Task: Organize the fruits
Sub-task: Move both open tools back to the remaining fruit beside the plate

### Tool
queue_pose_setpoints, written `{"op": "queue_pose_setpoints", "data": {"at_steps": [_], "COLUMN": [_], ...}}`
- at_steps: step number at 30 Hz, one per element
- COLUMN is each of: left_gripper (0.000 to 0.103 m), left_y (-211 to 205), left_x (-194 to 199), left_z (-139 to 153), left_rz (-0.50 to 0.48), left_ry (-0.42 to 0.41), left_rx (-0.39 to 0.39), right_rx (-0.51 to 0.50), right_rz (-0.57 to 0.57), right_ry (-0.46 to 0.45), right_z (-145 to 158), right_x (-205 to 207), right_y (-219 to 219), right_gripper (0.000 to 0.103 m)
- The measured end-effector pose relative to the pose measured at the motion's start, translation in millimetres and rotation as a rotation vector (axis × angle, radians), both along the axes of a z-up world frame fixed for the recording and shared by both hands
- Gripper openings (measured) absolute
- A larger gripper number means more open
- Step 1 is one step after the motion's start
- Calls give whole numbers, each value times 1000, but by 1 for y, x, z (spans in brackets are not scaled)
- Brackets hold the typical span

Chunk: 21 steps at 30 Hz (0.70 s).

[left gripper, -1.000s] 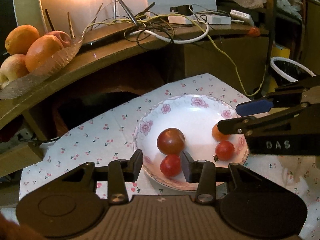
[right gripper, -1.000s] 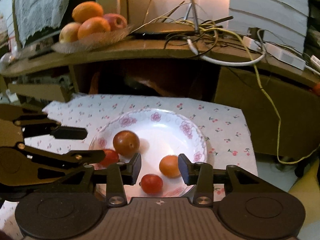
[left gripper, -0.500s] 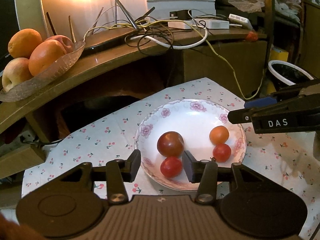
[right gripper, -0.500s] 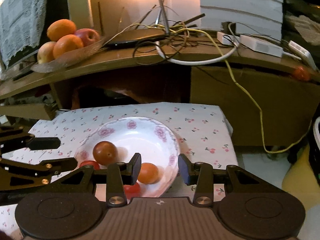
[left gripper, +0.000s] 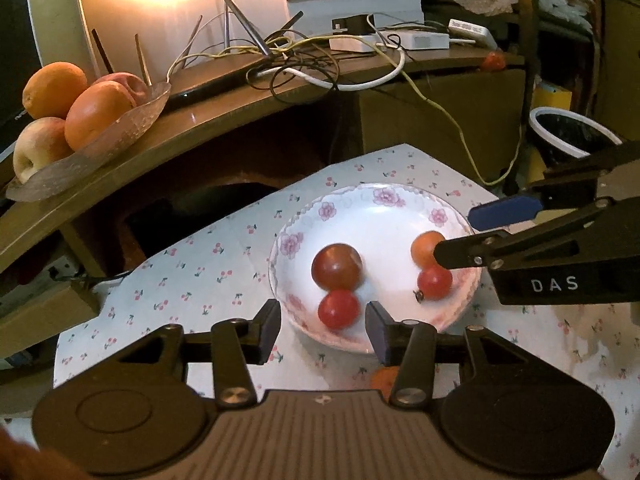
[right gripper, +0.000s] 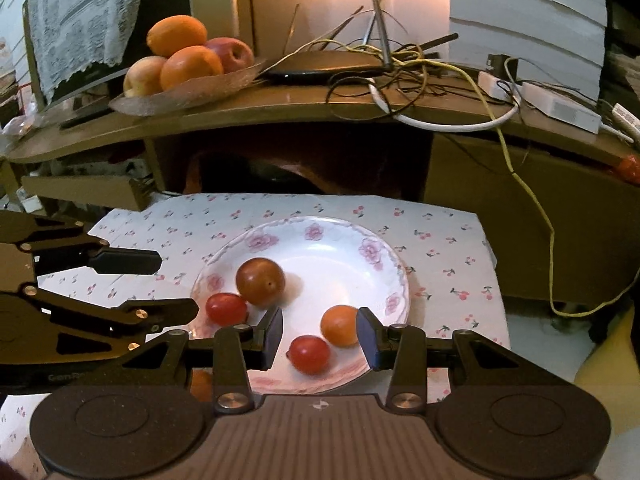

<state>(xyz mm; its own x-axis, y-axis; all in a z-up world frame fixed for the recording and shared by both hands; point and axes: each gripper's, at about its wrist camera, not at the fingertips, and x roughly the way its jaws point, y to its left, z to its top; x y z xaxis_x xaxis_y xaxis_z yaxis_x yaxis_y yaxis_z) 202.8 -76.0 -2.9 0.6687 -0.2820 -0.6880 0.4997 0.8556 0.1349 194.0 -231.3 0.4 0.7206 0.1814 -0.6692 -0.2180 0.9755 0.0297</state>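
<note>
Fruits on the floral plate (right gripper: 304, 232), both hand-held grippers open over them.

The desk (right gripper: 280, 110) behind carries a glass dish (right gripper: 188, 94) of oranges and apples plus a tangle of cables (right gripper: 404, 66); the plate sits on a cherry-print cloth (right gripper: 440, 240) with bare cloth to its right and far side. Half a second ago the right hand-held gripper (right gripper: 319, 334) stood off to the plate's right; now it is back over the rim, fingers wide apart around the orange tomato (right gripper: 339, 325) and a small red tomato (right gripper: 309, 354), gripping nothing. That looks like lining up a pick. The left hand-held gripper (left gripper: 323, 325), equally wide and empty, frames another red tomato (left gripper: 338, 309) below the large dark tomato (left gripper: 337, 266). The two tools are close, so room between them is tight.
</note>
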Motion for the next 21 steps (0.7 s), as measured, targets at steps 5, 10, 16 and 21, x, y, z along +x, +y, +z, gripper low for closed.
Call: {"op": "queue_pose_setpoints", "data": {"at_steps": [5, 10, 16, 21], "left_gripper": [53, 53, 54, 54], "left_y": [5, 11, 22, 27], "left_x": [-13, -20, -29, -33], "left_z": [0, 2, 1, -1], "left_rz": [14, 27, 44, 49], "left_ry": [2, 11, 25, 33], "left_rx": [18, 19, 23, 31], "right_rx": [-23, -34, -35, -40], "right_rz": [28, 57, 77, 103], "right_ry": [-3, -1, 0, 8], "right_z": [3, 5, 7, 5], "right_x": [-8, -16, -20, -25], "right_y": [8, 16, 24, 34], "right_gripper": [41, 41, 41, 41]}}
